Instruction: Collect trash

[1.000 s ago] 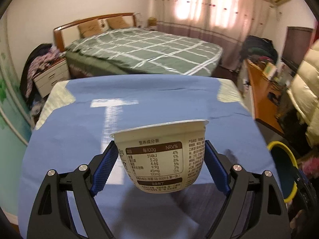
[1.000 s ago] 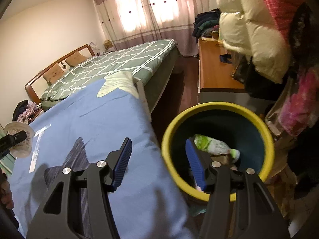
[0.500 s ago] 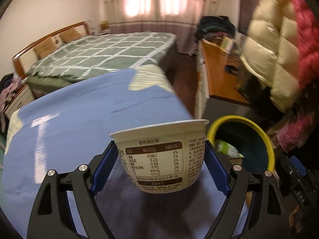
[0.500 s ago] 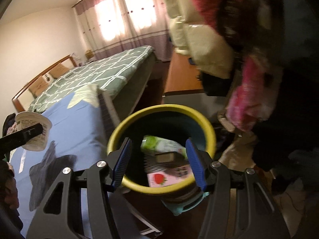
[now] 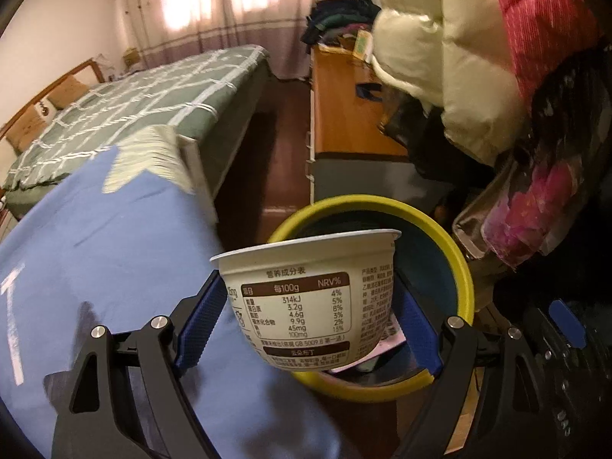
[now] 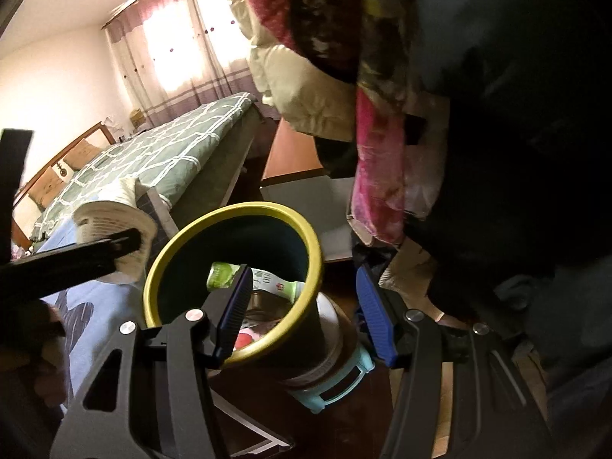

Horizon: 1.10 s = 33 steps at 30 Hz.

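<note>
My left gripper (image 5: 310, 325) is shut on a white yogurt cup (image 5: 310, 298) with a brown nutrition label, held upright over the near rim of a yellow-rimmed dark bin (image 5: 455, 252). From the right wrist view the same cup (image 6: 114, 225) hangs just left of the bin (image 6: 179, 248), clamped by the left gripper's black arm. A green-labelled bottle (image 6: 256, 277) and other packaging lie inside the bin. My right gripper (image 6: 302, 310) stands open above the bin's right rim, with nothing between its blue pads (image 6: 373, 315).
A blue-covered table (image 5: 95, 267) lies left of the bin. Behind it stand a green checked bed (image 5: 153, 95) and a wooden cabinet (image 5: 344, 114). Hanging coats and pink fabric (image 6: 378, 153) crowd the right side above the bin.
The left gripper has carried the cup from over the blue table to the right, up to the bin's rim. The right gripper has shifted right, from the table edge to over the bin's right side.
</note>
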Available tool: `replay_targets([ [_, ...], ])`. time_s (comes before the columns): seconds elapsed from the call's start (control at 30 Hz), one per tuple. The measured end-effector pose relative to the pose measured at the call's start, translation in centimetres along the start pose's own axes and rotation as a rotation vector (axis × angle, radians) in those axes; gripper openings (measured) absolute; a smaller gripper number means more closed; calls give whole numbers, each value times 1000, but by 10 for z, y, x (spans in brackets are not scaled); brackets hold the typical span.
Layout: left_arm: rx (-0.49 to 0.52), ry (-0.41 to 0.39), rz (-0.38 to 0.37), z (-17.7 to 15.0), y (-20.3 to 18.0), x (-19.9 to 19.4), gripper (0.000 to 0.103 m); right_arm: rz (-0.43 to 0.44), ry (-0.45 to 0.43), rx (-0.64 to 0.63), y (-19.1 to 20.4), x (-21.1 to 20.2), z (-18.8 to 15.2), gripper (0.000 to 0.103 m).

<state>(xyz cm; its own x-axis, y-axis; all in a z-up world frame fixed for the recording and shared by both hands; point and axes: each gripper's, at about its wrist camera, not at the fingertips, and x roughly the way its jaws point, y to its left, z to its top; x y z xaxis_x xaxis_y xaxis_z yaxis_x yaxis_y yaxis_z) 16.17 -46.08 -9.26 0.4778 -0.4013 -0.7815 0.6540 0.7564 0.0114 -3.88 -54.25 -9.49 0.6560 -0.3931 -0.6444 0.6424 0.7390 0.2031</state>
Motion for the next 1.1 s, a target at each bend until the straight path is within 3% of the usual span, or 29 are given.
replay_targets([
  [0.23, 19, 49, -14, 2, -18, 27, 87, -10, 6, 12, -8, 2, 2, 56],
  [0.4, -5, 35, -18, -1, -6, 17, 92, -5, 8, 2, -3, 1, 2, 56],
  [0.57, -30, -13, -18, -12, 19, -20, 93, 14, 11, -25, 8, -3, 1, 57],
  [0.8, -75, -84, 19, -52, 71, -92, 98, 82, 25, -88, 36, -13, -2, 57],
  [1.1, -234, -211, 186, -132, 160, -199, 98, 176, -4, -186, 81, -44, -7, 59],
])
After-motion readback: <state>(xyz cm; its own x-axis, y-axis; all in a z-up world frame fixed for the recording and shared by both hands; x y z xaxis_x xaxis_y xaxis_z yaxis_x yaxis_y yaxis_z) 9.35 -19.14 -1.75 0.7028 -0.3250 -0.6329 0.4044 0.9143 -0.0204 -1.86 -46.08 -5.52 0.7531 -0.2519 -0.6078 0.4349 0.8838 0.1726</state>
